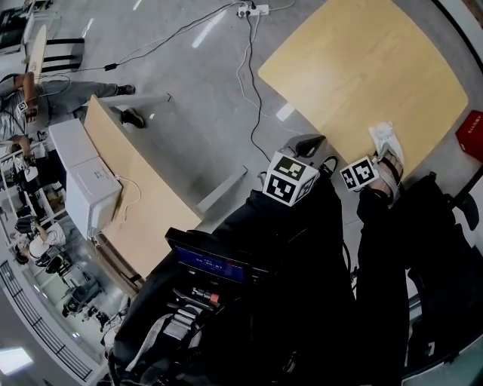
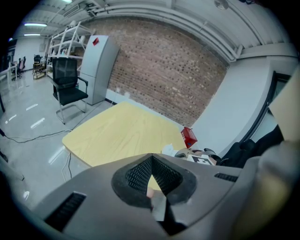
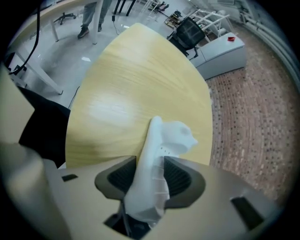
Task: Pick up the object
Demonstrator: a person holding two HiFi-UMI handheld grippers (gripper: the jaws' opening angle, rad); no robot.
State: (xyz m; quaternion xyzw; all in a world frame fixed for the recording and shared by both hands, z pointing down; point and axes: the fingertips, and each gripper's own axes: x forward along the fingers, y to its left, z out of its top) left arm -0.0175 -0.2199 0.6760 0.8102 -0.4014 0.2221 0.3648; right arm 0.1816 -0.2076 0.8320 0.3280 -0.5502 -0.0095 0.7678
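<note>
A white, soft-looking moulded object (image 3: pixel 161 150) stands upright between the jaws of my right gripper (image 3: pixel 150 180), and both dark pads press on its sides. In the head view the same white object (image 1: pixel 385 138) and right gripper (image 1: pixel 386 160) sit at the near edge of the light wooden table (image 1: pixel 362 68), over my lap. My left gripper (image 1: pixel 303 143) is just left of the table's near corner, above the floor. Its jaws (image 2: pixel 152 180) meet in a narrow V with nothing between them. From the left gripper view the white object (image 2: pixel 169 150) shows beyond the table (image 2: pixel 122 131).
A red box (image 1: pixel 472 132) stands at the table's right edge. Cables (image 1: pixel 253 83) and a power strip (image 1: pixel 253 10) lie on the grey floor. A second wooden table (image 1: pixel 143 203) with a white box (image 1: pixel 90 185) is at the left, with people beyond it. A black chair (image 2: pixel 68 86) and grey cabinet (image 2: pixel 98 65) stand by a brick wall.
</note>
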